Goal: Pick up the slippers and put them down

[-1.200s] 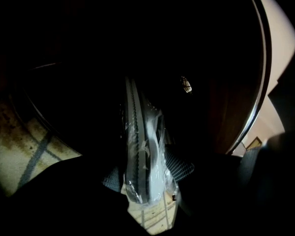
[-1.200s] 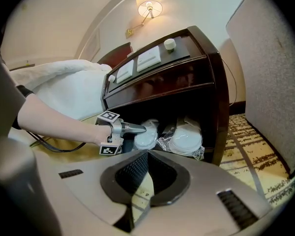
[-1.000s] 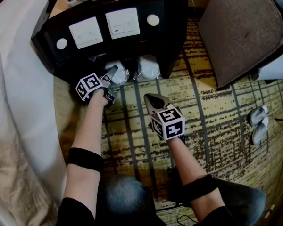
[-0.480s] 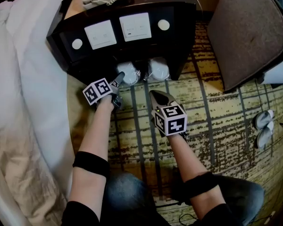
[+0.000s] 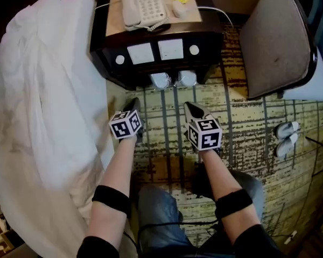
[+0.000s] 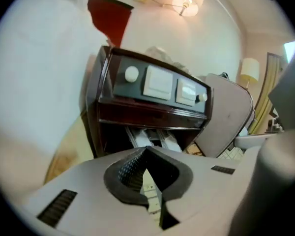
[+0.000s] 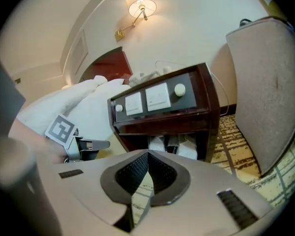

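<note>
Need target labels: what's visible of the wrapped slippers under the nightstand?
Two white slipper packs, seemingly in glossy clear wrap, lie side by side and close together in the nightstand's open bottom shelf. They look long and flat, with rounded ends facing out at the shelf mouth, just above the carpet. Nothing else is seen touching them.

Both arms come up from the bottom edge of the head view to mid-frame, the left forearm [image 5: 116, 168] left of centre and the right forearm [image 5: 219, 173] right of centre, well apart, each with a black band [image 5: 112, 198] near the elbow. The left gripper [image 5: 133, 103] points up-frame; its jaws have just been closing and now meet at the tips with nothing between them. The right gripper [image 5: 189, 106] points up-frame, leaning slightly left, with its jaws together and empty.
</note>
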A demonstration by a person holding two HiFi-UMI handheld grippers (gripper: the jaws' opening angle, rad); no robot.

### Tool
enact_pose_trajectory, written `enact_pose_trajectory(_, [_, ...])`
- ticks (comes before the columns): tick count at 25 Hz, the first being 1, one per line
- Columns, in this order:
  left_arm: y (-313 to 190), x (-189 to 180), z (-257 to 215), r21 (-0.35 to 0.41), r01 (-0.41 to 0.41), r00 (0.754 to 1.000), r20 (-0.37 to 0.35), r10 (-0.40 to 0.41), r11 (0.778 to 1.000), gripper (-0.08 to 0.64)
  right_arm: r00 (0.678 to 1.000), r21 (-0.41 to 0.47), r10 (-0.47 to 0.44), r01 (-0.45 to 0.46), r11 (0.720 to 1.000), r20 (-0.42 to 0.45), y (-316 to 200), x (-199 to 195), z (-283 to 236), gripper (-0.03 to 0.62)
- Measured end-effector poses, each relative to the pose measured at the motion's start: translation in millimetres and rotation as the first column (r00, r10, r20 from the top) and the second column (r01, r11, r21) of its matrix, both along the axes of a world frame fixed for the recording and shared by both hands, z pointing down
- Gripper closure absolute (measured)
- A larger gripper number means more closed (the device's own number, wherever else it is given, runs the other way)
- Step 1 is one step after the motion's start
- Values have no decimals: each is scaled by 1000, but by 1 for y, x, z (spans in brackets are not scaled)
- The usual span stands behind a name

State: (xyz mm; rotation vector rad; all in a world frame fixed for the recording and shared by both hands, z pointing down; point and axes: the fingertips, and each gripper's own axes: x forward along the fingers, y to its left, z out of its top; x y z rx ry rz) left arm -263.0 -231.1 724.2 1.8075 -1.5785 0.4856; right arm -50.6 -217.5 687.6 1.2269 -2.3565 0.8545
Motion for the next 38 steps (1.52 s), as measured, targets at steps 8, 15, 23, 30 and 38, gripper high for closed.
enact_pose_trajectory(8, [56, 33, -204, 54, -147, 986, 93, 141, 988, 557, 998, -22, 44, -44, 999, -37, 31, 30, -174, 586])
enact_pose_trajectory(15, [142, 50, -403, 104, -178, 979, 119, 166, 978, 557, 996, -5, 63, -64, 998, -56, 96, 53, -349, 586])
enact_pose_trajectory(23, [226, 24, -558, 179, -181, 978, 133, 158, 967, 557, 995, 113, 53, -43, 993, -90, 158, 83, -504, 586])
enact_pose_trajectory(30, [285, 3, -595, 193, -174, 978, 146, 147, 966, 557, 983, 137, 80, -58, 989, -163, 215, 131, -548, 586])
enact_pose_trajectory(38, [316, 25, -615, 193, -164, 981, 136, 139, 967, 557, 975, 118, 108, -87, 989, -193, 261, 182, -558, 586])
